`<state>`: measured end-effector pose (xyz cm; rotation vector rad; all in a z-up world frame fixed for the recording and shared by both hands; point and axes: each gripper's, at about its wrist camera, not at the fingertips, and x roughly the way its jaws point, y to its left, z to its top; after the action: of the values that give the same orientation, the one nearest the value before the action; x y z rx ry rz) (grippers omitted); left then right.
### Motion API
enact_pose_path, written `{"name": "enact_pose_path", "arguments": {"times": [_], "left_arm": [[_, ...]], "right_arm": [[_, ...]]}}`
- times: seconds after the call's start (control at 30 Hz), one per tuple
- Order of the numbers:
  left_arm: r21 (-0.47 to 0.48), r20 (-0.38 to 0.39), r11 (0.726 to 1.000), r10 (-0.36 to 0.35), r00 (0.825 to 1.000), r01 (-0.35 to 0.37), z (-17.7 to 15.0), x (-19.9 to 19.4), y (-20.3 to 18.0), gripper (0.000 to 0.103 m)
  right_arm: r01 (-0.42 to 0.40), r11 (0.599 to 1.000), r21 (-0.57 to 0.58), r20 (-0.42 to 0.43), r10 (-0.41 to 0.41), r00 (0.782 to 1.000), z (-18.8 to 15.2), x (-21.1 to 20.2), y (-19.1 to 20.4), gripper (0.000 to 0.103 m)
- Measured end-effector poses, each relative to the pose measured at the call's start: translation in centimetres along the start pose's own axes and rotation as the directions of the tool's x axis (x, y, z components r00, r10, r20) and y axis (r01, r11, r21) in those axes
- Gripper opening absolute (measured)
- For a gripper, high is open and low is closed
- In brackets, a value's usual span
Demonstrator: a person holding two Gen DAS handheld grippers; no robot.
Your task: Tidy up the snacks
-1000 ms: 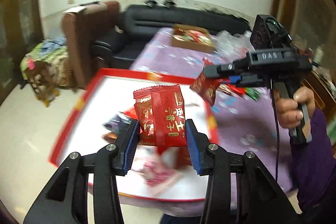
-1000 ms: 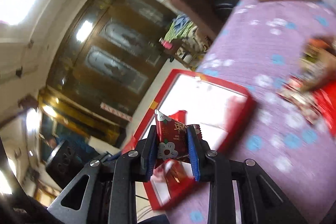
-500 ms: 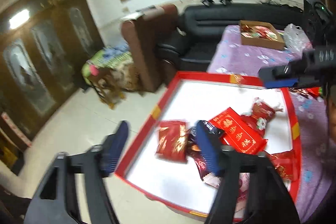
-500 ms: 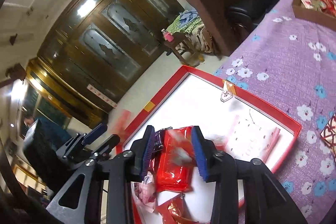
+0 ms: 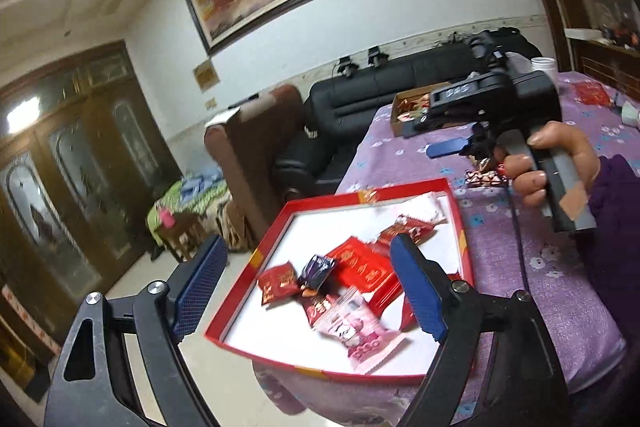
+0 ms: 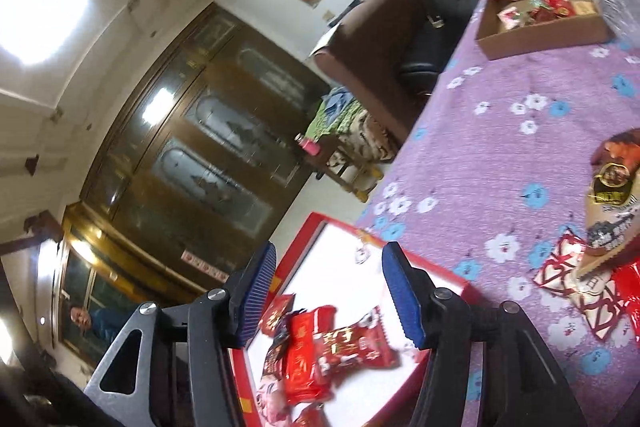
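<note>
Your left tool (image 5: 310, 285): jaws opening, nothing between them.
Below it: red tray (image 5: 454, 195) on the purple surface (image 5: 560, 267), holding red snack packets (image 5: 362, 267) and a pink packet (image 5: 360, 337).
Your right tool (image 5: 448, 143): gripped in your hand (image 5: 556, 163), over the surface beyond the tray.

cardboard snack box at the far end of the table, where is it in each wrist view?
Left wrist: cardboard box right of centre, partly behind the right claw.
Right wrist: cardboard box upper right, fully visible.
Shared landmark: red tray at the near table edge.
</note>
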<state>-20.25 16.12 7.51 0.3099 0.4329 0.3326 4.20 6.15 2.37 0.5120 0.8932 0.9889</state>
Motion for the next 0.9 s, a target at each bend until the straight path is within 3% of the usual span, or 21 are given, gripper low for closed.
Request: {"name": "enact_pose_path", "arguments": {"times": [0.23, 0.63, 0.9], "left_arm": [[-0.002, -0.038, 0.999, -0.034, 0.999, 0.034, 0.4, 1.0, -0.6, 0.085], [-0.133, -0.134, 0.989, -0.075, 0.988, 0.058, -0.2, 2.3, 1.2, 0.085], [-0.126, -0.152, 0.990, -0.086, 0.985, 0.067, -0.5, 2.8, 0.8, 0.085]], "right_arm": [[0.034, 0.999, -0.029, 0.030, -0.034, 0.999, 0.3, -1.1, 0.1, 0.059], [0.036, 0.999, -0.034, 0.039, -0.034, 0.999, 0.4, -1.4, 0.2, 0.059], [0.050, 0.998, -0.028, 0.033, -0.049, 0.998, 0.4, -1.5, 0.3, 0.060]]}}
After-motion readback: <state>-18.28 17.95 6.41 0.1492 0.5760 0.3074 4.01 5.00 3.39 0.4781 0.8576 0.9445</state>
